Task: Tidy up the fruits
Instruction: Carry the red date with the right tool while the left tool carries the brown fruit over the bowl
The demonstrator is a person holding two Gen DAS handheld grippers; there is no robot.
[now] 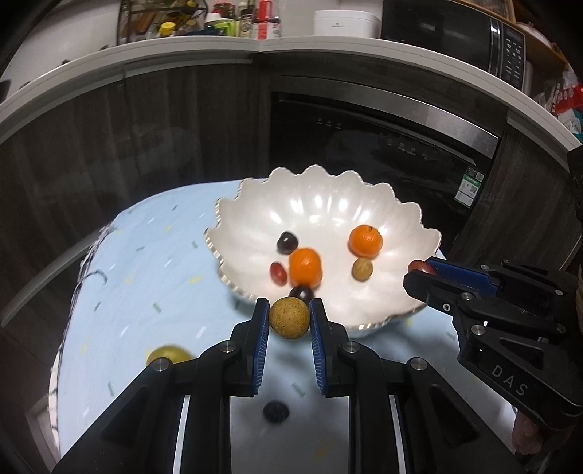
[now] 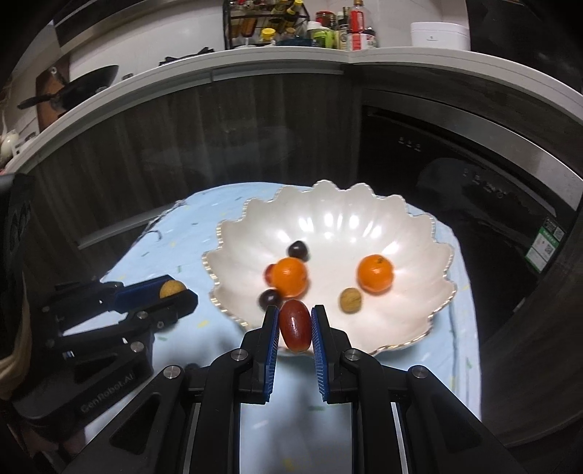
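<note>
A white scalloped bowl (image 1: 255,215) (image 2: 419,233) stands on a light blue cloth. In it lie two oranges (image 1: 305,266) (image 1: 365,240), a walnut (image 1: 362,269), dark cherries (image 1: 286,242) and a red grape (image 1: 278,273). My left gripper (image 1: 289,313) is shut on a tan round fruit (image 1: 289,317) at the bowl's near rim; it also shows in the right wrist view (image 2: 174,291). My right gripper (image 2: 295,322) is shut on a red oblong fruit (image 2: 295,324) over the bowl's near rim; it shows at the bowl's right edge in the left wrist view (image 1: 419,271).
On the cloth (image 1: 153,255) near me lie a yellow-green fruit (image 1: 169,354) and a dark berry (image 1: 276,411). Dark cabinets and an oven (image 1: 382,146) stand behind the table. A counter with bottles (image 2: 328,32) runs above.
</note>
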